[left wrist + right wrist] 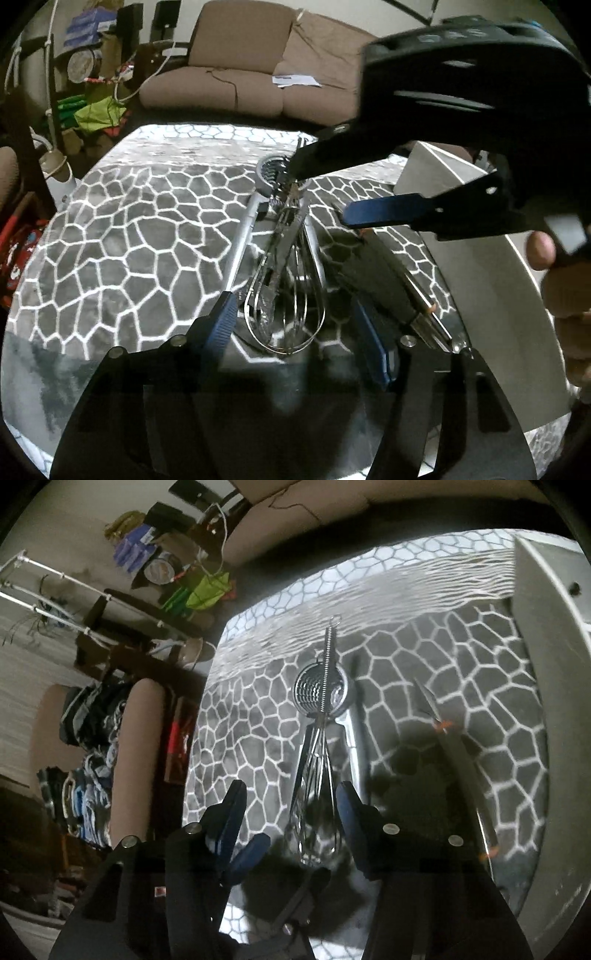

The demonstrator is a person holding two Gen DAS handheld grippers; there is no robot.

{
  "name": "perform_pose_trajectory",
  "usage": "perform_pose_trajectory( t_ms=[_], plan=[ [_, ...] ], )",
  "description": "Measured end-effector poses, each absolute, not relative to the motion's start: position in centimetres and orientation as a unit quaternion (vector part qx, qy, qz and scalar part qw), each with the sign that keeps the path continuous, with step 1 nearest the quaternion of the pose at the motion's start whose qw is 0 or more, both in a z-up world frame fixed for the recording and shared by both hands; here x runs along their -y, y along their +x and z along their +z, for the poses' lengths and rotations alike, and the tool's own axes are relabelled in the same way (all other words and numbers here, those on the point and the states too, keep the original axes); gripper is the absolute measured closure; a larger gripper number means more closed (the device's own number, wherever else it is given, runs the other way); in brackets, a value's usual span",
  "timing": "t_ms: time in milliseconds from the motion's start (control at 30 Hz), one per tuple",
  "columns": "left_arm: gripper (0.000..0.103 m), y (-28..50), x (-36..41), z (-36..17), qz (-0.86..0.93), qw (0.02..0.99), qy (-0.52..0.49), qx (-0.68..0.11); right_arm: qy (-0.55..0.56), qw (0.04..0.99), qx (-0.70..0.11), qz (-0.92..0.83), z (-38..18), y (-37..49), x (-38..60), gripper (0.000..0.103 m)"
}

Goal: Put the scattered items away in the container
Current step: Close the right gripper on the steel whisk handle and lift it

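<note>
A wire whisk point(291, 291) lies on the patterned table, across a metal strainer point(267, 173) with a long handle. Tongs with dark grips point(384, 280) lie to the right. My left gripper point(295, 325) is open low over the table, its fingers either side of the whisk's balloon. My right gripper point(321, 188) hangs above, open, over the whisk's handle. In the right wrist view the whisk point(317, 775) and strainer point(321, 694) lie between the open right gripper's point(291, 805) fingers, with the tongs point(458, 760) to the right. A left fingertip point(251, 853) shows below.
A white container point(480, 236) stands at the table's right side and also shows in the right wrist view point(554, 709). A brown sofa point(258, 74) is behind the table. Clutter and a drying rack point(55, 583) are at the left.
</note>
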State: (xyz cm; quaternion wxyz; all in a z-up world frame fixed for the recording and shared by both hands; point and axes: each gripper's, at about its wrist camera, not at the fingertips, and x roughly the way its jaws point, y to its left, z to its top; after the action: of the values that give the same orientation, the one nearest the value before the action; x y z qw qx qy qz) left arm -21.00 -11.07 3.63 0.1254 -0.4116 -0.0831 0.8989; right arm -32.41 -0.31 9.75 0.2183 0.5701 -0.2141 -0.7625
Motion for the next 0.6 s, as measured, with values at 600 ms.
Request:
perform_pose_trajectory(
  t_ms=[600],
  plan=[
    [0.057,-21.5,11.8,2.0,0.888,0.136,-0.424,0.116,0.593,0.218,0.180,-0.754,5.5,-33.0,2.0,0.071]
  ],
)
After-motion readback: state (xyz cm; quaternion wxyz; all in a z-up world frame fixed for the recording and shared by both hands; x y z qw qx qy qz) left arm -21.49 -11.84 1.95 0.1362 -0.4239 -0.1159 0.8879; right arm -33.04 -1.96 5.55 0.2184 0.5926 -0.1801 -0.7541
